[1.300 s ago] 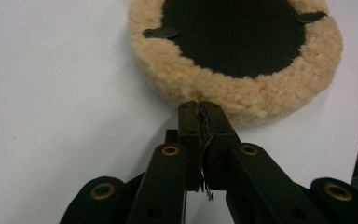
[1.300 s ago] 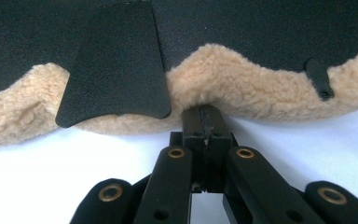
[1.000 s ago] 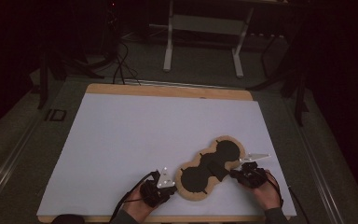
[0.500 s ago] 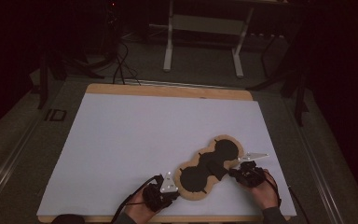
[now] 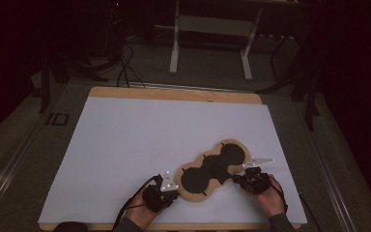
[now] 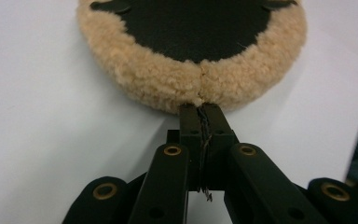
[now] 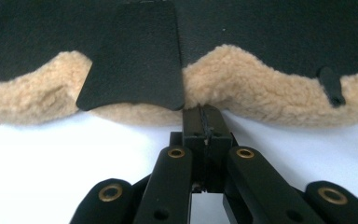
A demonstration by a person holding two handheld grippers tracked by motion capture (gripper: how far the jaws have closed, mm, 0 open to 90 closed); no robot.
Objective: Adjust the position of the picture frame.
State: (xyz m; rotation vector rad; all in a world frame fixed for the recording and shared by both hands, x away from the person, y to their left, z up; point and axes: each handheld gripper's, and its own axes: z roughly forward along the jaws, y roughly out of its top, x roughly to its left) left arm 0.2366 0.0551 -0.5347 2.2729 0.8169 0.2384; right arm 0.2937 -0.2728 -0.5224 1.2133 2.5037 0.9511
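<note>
Grippers, 2, both pinched on 1 fleece pad.

High view: I see the left gripper at the pad's near end and the right gripper at its waist. The pad, tan-edged with a black middle, lies slantwise at the near right of the white table.

Left gripper view: jaws closed, tips biting the fleece rim at its seam; black centre beyond.

Right gripper view: jaws closed on the fleece edge, just beside 1 black flap.

Step, as I judge it: both edges gripped, pad not yet lifted. Next move calls for raising both hands together, evenly, so the thin bites don't slip.
</note>
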